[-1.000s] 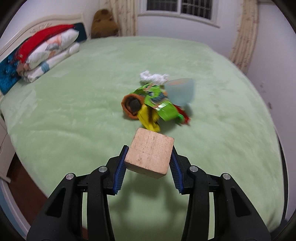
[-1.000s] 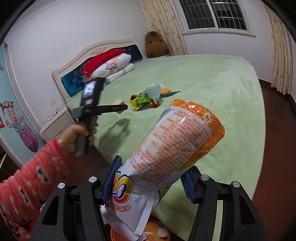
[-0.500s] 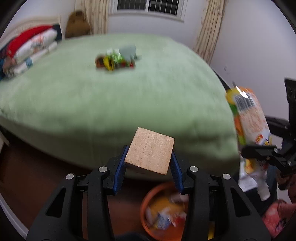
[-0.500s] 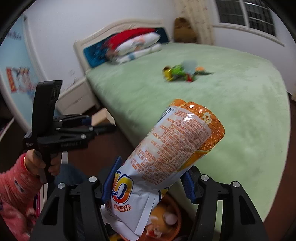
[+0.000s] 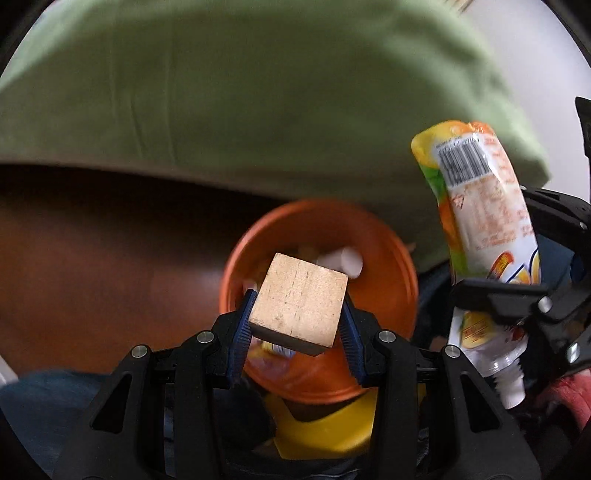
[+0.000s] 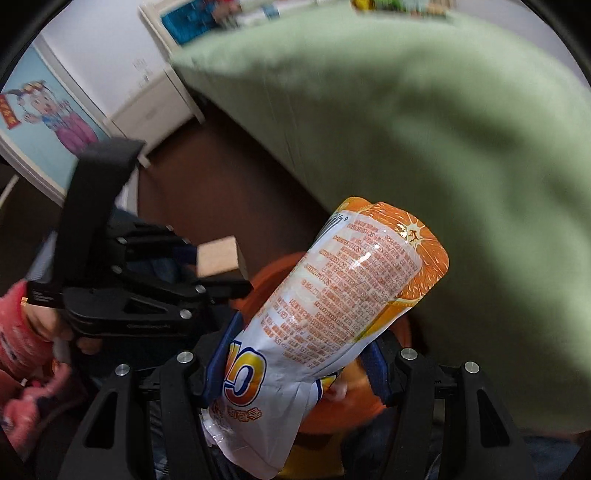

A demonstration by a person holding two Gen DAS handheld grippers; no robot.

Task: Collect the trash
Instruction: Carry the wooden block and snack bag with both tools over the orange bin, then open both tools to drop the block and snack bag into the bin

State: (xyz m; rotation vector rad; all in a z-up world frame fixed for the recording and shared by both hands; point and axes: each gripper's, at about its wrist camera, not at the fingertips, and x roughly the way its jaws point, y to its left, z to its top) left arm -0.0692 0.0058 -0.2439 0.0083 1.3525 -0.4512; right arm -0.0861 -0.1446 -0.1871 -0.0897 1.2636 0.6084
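My left gripper (image 5: 295,328) is shut on a wooden block (image 5: 299,306) and holds it right above an orange trash bin (image 5: 388,266) on the floor. The bin holds several scraps, among them a white roll (image 5: 347,260). My right gripper (image 6: 295,365) is shut on an orange-and-white snack bag (image 6: 351,295), just right of the bin; the bag also shows in the left wrist view (image 5: 484,221). In the right wrist view the block (image 6: 218,254) sits in the left gripper (image 6: 221,273) over the bin's rim (image 6: 280,266).
The green bed (image 5: 258,92) hangs over just beyond the bin. A trash pile (image 6: 399,5) lies far off on the bed. A white nightstand (image 6: 151,99) and dark brown floor (image 6: 207,184) are to the left. Something yellow (image 5: 332,432) sits under the bin.
Both grippers have swung down from the bed toward the floor. The block is now over the orange bin and the snack bag is beside it. Both grips are unchanged.
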